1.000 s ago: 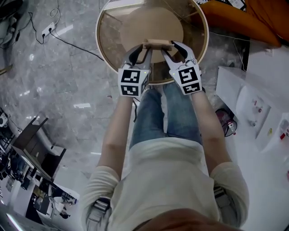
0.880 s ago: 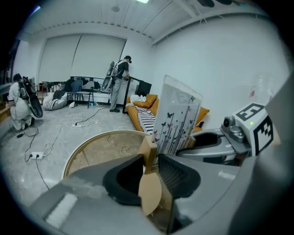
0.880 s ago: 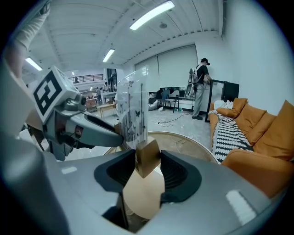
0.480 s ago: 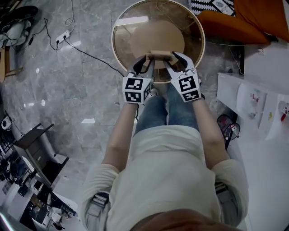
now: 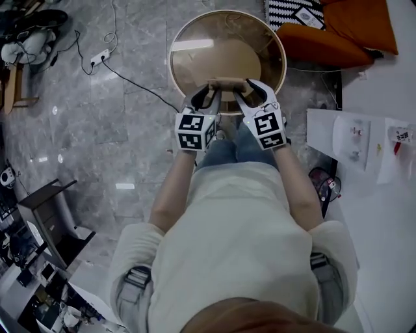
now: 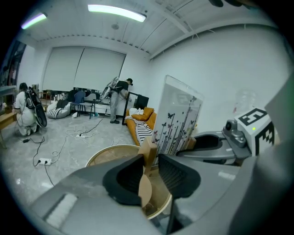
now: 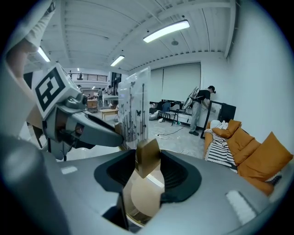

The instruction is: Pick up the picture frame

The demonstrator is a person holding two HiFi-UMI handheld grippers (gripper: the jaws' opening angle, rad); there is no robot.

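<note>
The picture frame is a clear panel printed with dark butterflies and stems on a light wooden base. It hangs above the round wooden table, held between my two grippers. My left gripper is shut on the left end of the base, a wooden block showing between its pads. My right gripper is shut on the right end, where another block sits between its jaws. The panel stands upright between the two grippers.
An orange sofa with a striped cushion lies beyond the table. A power strip and cable run over the grey stone floor at the left. A white table with papers is at the right. People stand far off.
Both grippers have risen together with the frame; the round table now looks smaller and farther below. Neither grip has changed.
</note>
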